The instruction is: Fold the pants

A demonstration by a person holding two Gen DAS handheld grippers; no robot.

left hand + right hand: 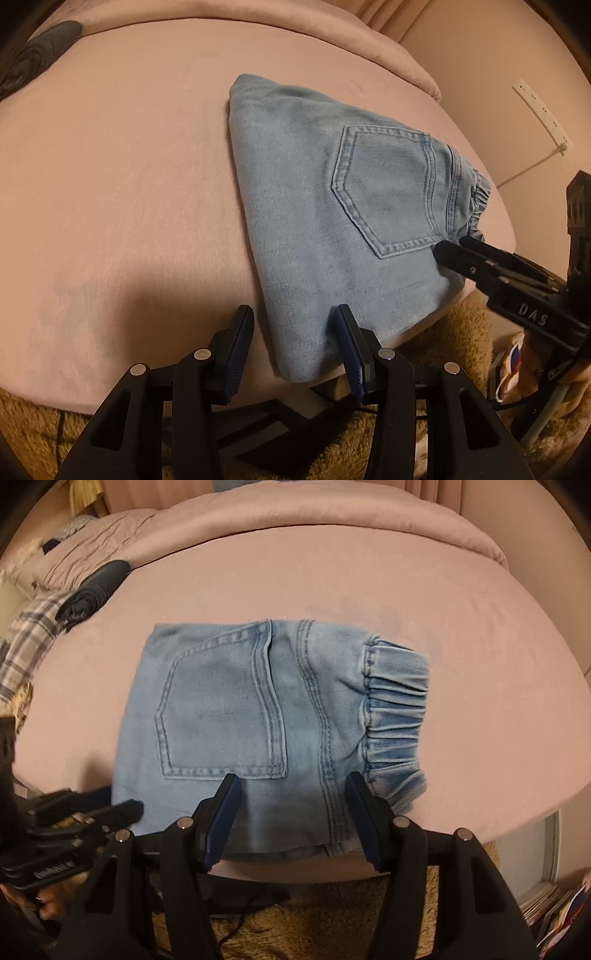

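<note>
the jeans (258, 720) are lying folded into a compact square near the front edge of the pink bed (110, 184), back pocket (221, 709) up, elastic waistband (397, 709) bunching on the right. i am holding my right gripper (291, 812) over the near hem, its jaws standing apart and gripping nothing. my left gripper (291, 347) is hovering at the near left corner, likewise parted and empty, one pad lying over the denim. the fold is looking nearly finished to me. to do this well, i am thinking of pressing the waistband flat and squaring the overhanging hem, keeping both claws clear of loose layers so nothing drags off the edge.
</note>
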